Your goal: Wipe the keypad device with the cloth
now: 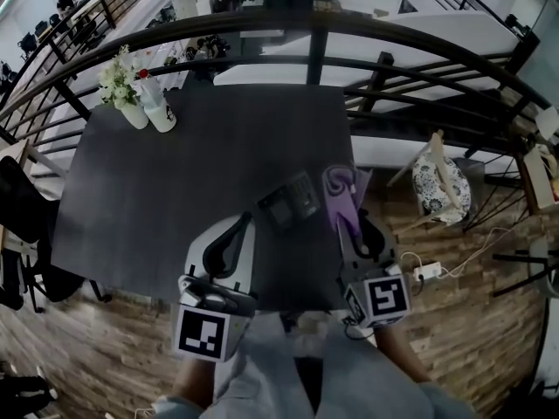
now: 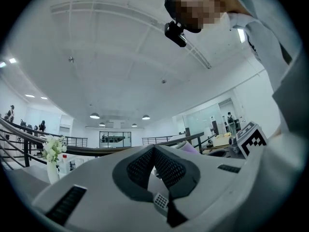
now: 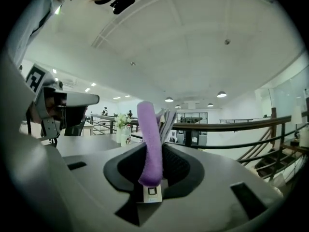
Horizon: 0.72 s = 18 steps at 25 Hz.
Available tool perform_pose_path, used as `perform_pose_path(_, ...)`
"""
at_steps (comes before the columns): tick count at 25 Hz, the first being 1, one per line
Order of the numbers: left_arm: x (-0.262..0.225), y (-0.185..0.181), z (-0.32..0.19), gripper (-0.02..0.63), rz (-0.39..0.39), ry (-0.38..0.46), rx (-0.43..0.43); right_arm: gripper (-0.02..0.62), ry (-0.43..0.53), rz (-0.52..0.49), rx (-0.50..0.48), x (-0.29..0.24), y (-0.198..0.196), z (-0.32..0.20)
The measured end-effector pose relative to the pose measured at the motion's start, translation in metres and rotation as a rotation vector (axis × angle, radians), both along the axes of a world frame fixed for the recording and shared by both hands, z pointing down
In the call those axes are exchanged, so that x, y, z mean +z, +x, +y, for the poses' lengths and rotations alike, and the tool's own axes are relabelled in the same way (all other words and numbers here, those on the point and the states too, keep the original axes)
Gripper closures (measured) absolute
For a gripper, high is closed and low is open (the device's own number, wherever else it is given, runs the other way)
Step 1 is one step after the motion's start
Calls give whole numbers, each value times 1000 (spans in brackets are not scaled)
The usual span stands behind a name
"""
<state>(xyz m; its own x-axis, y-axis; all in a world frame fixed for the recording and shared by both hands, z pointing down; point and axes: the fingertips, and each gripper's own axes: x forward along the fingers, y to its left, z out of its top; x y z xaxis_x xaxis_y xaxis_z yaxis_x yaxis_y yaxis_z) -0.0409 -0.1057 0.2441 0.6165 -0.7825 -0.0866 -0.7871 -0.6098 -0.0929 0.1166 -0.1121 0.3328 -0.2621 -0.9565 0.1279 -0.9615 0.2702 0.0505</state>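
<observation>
The dark keypad device lies flat on the black table, near its front edge. A purple cloth sticks out forward from my right gripper, just right of the device; the gripper is shut on it. The right gripper view shows the cloth standing up between the pads of that gripper. My left gripper sits left of the device and a little nearer to me, apart from it. Its jaws meet at the tip with nothing between them.
A vase of white flowers and a white bottle stand at the table's far left corner. A dark railing runs behind the table. To the right, off the table, are a patterned seat and a power strip on the wooden floor.
</observation>
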Motion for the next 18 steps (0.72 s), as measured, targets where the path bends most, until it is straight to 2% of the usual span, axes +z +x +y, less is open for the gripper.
perform_pose_path(7, -5, 3, 3, 594, 8, 17, 27, 497, 50, -22, 26, -28, 2, 13)
perform_pose_path(18, -9, 7, 10, 594, 10, 31, 68, 497, 68, -61, 75, -30, 6, 22)
